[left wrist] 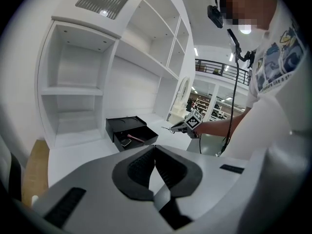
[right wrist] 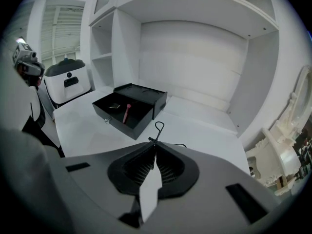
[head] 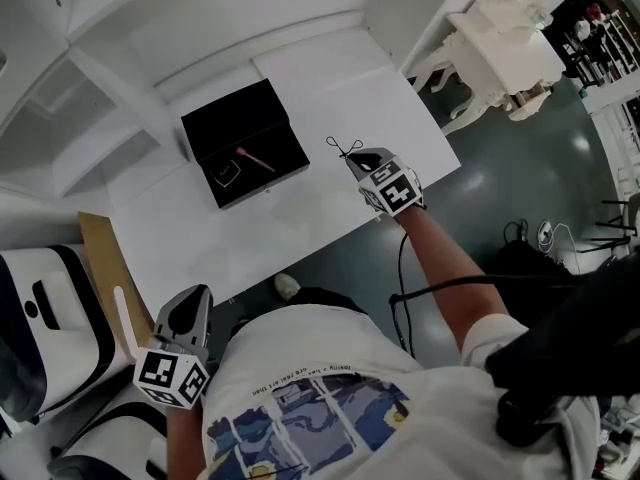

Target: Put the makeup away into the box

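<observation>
A black box (head: 236,114) lies open on the white table (head: 330,78), seen also as the box (right wrist: 146,97) and the box (left wrist: 123,124). Inside it lie a pink stick (head: 256,159) and a small dark piece (head: 225,175). My right gripper (head: 352,156) hovers over the table to the right of the box, shut on a thin black wire tool (head: 342,148) with looped ends. In the right gripper view the tool (right wrist: 157,129) sticks out past the closed jaws. My left gripper (head: 196,295) hangs low beside the table's near edge, shut and holding nothing.
White shelves (right wrist: 195,57) rise behind the table. An ornate white chair (head: 500,38) stands at the table's far right end. A brown board (head: 105,263) and a white machine (head: 35,318) sit at the left. Cables (head: 530,233) lie on the dark floor.
</observation>
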A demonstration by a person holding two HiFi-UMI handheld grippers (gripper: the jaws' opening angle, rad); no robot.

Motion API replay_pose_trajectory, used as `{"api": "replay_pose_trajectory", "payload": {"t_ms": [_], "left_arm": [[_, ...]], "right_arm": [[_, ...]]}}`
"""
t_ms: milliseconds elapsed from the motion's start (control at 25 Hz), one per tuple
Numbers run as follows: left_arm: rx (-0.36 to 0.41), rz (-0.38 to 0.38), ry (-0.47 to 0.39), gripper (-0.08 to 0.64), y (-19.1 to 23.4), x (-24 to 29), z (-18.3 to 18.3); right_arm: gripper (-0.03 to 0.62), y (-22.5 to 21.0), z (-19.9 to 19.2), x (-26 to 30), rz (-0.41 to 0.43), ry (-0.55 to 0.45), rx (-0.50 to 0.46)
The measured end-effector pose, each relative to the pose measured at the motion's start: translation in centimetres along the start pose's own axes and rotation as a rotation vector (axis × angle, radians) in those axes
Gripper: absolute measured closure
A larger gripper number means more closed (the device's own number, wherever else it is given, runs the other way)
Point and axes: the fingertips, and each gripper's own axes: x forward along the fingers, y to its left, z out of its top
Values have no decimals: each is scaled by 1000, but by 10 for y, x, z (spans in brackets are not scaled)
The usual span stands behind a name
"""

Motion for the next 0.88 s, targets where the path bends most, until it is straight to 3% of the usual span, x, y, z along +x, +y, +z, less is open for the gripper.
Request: {"api": "replay_pose_trajectory", "payload": {"t_ms": [360,880], "left_arm": [[-12,14,-11,546,0,-7,-5],[-65,101,-25,546,15,-35,-19]], "right_arm": [[558,39,61,-12,83,-75,-78],[558,91,92,64,193,-10,-200]]}}
